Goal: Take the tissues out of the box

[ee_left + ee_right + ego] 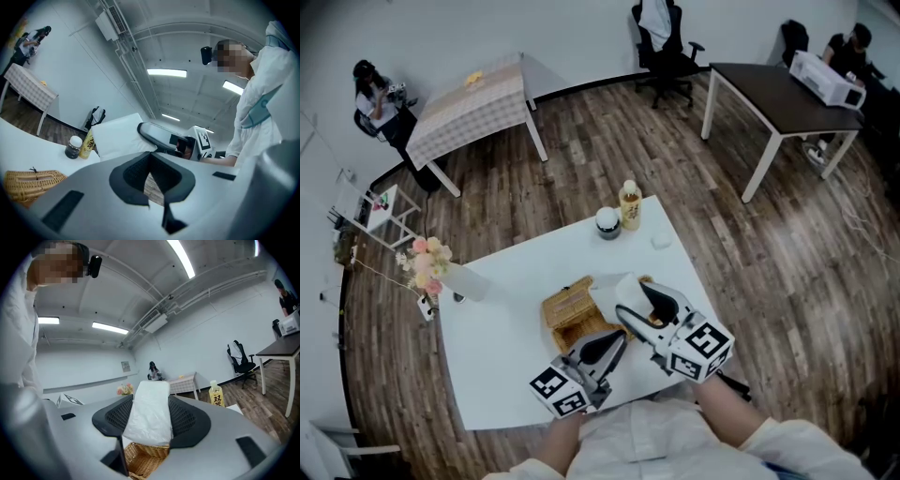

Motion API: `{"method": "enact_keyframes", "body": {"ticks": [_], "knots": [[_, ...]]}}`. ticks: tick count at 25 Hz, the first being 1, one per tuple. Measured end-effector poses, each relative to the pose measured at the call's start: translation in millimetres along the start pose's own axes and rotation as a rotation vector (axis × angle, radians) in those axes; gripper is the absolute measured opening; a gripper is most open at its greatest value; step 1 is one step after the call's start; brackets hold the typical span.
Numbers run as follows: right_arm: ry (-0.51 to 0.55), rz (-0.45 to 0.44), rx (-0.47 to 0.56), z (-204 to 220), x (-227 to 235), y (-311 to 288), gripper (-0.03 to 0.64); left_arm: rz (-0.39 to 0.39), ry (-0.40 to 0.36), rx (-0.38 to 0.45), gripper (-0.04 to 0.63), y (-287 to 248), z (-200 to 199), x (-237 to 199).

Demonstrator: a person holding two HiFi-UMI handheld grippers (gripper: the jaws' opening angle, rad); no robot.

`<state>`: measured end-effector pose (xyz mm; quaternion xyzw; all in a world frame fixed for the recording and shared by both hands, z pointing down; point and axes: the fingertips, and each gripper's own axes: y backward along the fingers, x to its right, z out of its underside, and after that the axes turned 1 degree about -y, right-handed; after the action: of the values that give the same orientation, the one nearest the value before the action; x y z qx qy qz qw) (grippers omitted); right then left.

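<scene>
**Right tongs.** The right tongs (150,404) are clamped on the tissue pack (151,423). One ribbed pad bears on each broad face of the white, film-wrapped pack, and the jaws stand wide because the pack fills the gap. Gripping across the flat faces probably keeps the soft pack from slipping or folding. The pack stands on end between the jaws, and its upper end projects past the tips.

**Left tongs.** The left tongs (151,161) are closed tip to tip, with nothing between them. In the head view they sit at the near right corner of the wicker box (569,317). This position appears chosen to steady the light box. Whether they touch the box cannot be determined.

**Position of the pack.** The pack is above the right side of the box. In the right gripper view the open weave of the box shows directly beneath the pack's lower end. The pack appears out of the box or nearly so, but full clearance cannot be confirmed.

**Surroundings.** The box rests near the middle of the white bench (511,375). A bottle (629,206) and a dark jar (607,223) stand together at the far edge, well apart from the tongs. A vase of flowers (441,272) stands at the left edge.
</scene>
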<state>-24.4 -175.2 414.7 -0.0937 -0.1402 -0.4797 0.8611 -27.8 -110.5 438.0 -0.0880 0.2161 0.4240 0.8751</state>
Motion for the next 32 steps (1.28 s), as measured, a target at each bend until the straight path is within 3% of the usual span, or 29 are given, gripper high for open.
{"method": "enact_keyframes", "body": {"ticks": [7, 18, 32], "knots": [[0.016, -0.053, 0.045, -12.5, -16.5, -4.1, 0.253, 0.019, -0.009, -0.010, 0.002, -3.8, -1.1, 3.4], [0.034, -0.052, 0.028, -8.2, -17.8, -12.6, 0.253, 0.083, -0.024, -0.112, 0.002, -9.6, 20.3, 17.3], [0.033, -0.026, 0.039, -4.3, -14.4, -10.2, 0.253, 0.076, -0.015, -0.113, 0.002, -3.9, 26.2, 16.9]]}}
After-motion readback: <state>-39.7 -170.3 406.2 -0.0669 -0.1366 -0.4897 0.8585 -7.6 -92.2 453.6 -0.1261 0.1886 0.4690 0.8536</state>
